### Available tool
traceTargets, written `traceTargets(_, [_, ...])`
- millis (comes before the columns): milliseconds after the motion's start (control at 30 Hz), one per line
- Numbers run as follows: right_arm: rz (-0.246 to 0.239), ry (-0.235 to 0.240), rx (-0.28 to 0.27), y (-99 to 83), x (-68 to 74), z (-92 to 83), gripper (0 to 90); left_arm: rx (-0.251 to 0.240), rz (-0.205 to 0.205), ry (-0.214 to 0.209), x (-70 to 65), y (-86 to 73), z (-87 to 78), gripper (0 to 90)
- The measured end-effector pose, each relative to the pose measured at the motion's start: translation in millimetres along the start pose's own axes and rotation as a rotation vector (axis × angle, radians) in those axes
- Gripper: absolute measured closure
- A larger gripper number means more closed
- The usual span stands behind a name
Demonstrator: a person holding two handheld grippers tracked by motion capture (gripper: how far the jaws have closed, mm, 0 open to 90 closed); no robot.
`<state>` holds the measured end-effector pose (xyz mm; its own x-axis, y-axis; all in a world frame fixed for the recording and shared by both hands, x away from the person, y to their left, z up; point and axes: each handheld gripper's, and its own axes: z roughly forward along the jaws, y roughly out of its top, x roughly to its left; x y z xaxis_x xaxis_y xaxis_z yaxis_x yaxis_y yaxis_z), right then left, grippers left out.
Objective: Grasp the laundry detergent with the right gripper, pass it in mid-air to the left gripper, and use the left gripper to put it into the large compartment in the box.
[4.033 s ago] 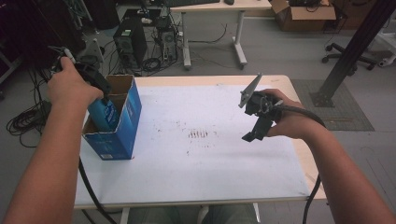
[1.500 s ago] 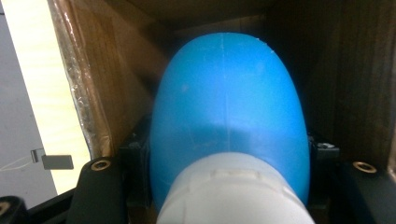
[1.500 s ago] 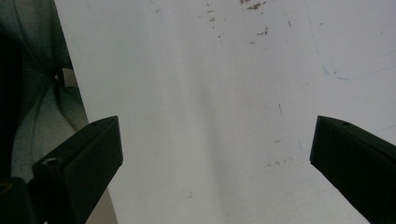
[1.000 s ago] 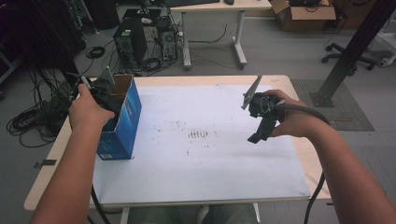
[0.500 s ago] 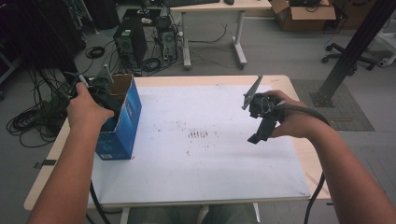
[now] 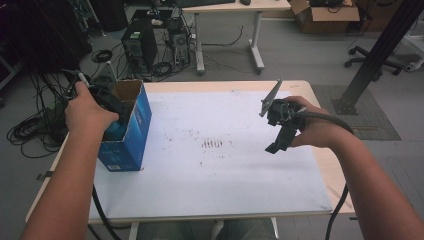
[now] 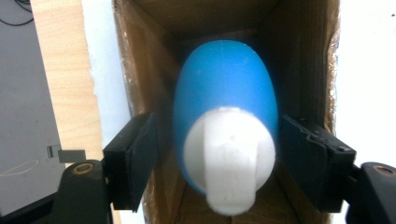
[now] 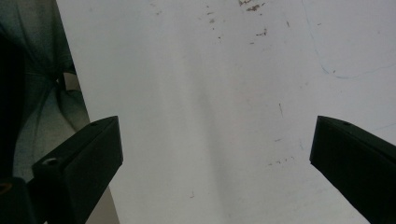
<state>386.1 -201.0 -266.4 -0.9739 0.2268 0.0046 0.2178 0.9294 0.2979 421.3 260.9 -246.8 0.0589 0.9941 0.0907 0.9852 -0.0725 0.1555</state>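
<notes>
Blue bottle (image 7: 224,116) stands cap-up in the box (image 6: 131,135) directly beneath left tongs (image 7: 219,154), just-opening jaws flanking it at 3 and 9 o'clock without touching (right tongs (image 6: 280,135) idle, released).

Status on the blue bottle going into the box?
Done: the blue bottle is inside the cardboard box. In hand: the left gripper has just been opening, its pads clear of the bottle between them. Left: pull that gripper out. The right gripper hangs open over the table.
</notes>
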Motion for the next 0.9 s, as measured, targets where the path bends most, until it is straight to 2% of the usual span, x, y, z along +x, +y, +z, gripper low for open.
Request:
traceTargets(333, [-0.001, -0.001, 0.000, 0.2, 1.4, -1.0, 2.3, -0.002, 0.020, 0.000, -1.6, -1.5, -13.2, 21.9])
traceTargets(733, [0.003, -0.002, -0.007, 1.0, 2.4, -3.2, 2.3, -0.006, 0.049, -0.006, -3.8, -2.7, -27.5, 9.1])
traceTargets(900, [-0.001, -0.004, -0.009, 2.3, 2.7, -4.3, 2.3, -0.011, 0.076, -0.008, -6.5, -2.6, -36.8, 4.0])
